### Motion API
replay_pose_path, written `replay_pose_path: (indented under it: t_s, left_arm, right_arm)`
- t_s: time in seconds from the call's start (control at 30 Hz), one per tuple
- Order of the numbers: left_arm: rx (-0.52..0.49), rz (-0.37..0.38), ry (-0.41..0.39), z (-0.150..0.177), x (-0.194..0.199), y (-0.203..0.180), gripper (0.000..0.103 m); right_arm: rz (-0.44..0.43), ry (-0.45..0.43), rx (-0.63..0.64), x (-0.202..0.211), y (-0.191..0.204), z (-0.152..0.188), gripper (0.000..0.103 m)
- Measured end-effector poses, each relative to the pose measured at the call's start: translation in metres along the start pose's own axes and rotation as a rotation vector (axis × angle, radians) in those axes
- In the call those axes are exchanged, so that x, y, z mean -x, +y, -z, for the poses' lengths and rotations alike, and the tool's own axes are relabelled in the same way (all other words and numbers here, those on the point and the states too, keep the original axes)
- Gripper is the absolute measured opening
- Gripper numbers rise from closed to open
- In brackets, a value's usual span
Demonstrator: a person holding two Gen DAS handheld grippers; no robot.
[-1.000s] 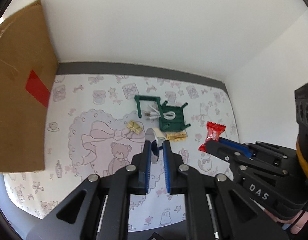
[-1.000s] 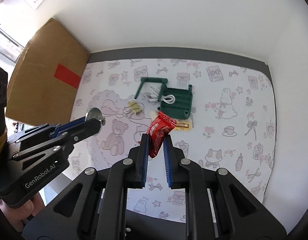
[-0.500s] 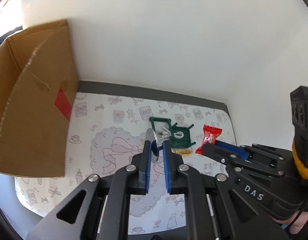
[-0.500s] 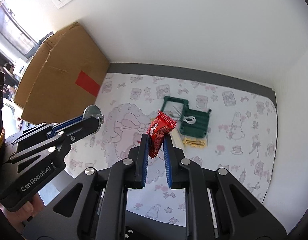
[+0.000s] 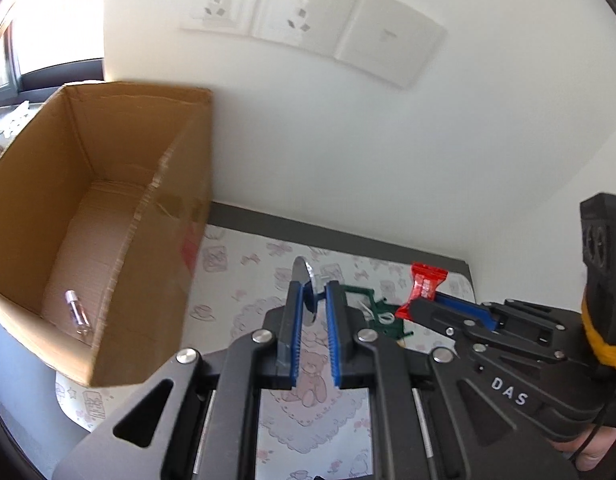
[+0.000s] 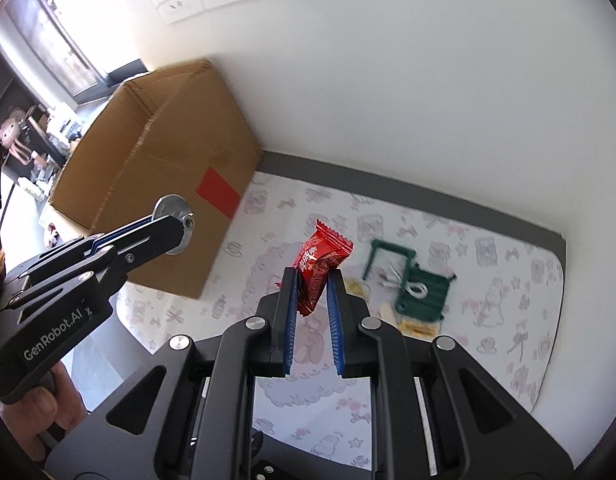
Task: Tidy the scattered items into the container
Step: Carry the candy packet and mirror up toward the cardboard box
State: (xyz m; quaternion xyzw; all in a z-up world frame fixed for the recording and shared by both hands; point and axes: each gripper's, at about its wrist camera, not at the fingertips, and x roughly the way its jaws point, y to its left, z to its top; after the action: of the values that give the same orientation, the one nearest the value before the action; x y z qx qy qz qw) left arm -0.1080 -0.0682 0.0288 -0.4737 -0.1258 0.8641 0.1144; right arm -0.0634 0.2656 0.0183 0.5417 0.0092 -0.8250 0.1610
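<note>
My left gripper [image 5: 314, 292] is shut on a small silver disc [image 5: 308, 280] and hangs above the patterned mat, just right of the open cardboard box [image 5: 108, 216]. From the right wrist view the same left gripper [image 6: 176, 224] shows the disc [image 6: 170, 206] in front of the box [image 6: 156, 184]. My right gripper [image 6: 312, 280] is shut on a red snack packet [image 6: 320, 260], held in the air over the mat; the packet [image 5: 426, 284] also shows in the left wrist view. A small glass vial [image 5: 78, 312] lies on the box floor.
On the mat [image 6: 508, 280] lie a dark green plastic frame [image 6: 420, 288] with white cable pieces, and several small yellow wooden pieces [image 6: 418, 328] beside it. White walls close the back and right. A hand [image 6: 40, 412] grips the left tool.
Both grippers have risen and swung left toward the box with their items held. The box's open inside has come into the left wrist view, and the mat items have dropped lower and smaller.
</note>
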Motion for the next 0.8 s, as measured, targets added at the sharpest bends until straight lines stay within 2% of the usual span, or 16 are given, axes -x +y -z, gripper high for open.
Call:
replay_pose_path:
  t_s: [0.47,0.5,0.53,0.8]
  left_arm:
    - [0.103,-0.061,-0.076,-0.023,0.035,0.062,0.011]
    - [0.113,-0.066,-0.08,-0.024,0.036,0.068,0.01]
    - [0.123,-0.072,-0.084,-0.025,0.037,0.075,0.004]
    - [0.206,-0.105,-0.111,-0.027,0.05,0.117,0.001]
  right_arm:
    - [-0.06,-0.026,0.162,-0.009,0.073,-0.049,0.015]
    - [-0.066,-0.027,0.178,-0.01,0.081,-0.052,0.015]
    - [-0.07,-0.027,0.188,-0.011,0.086,-0.053,0.015]
    - [-0.094,-0.017,0.267,-0.024,0.131,-0.068,0.015]
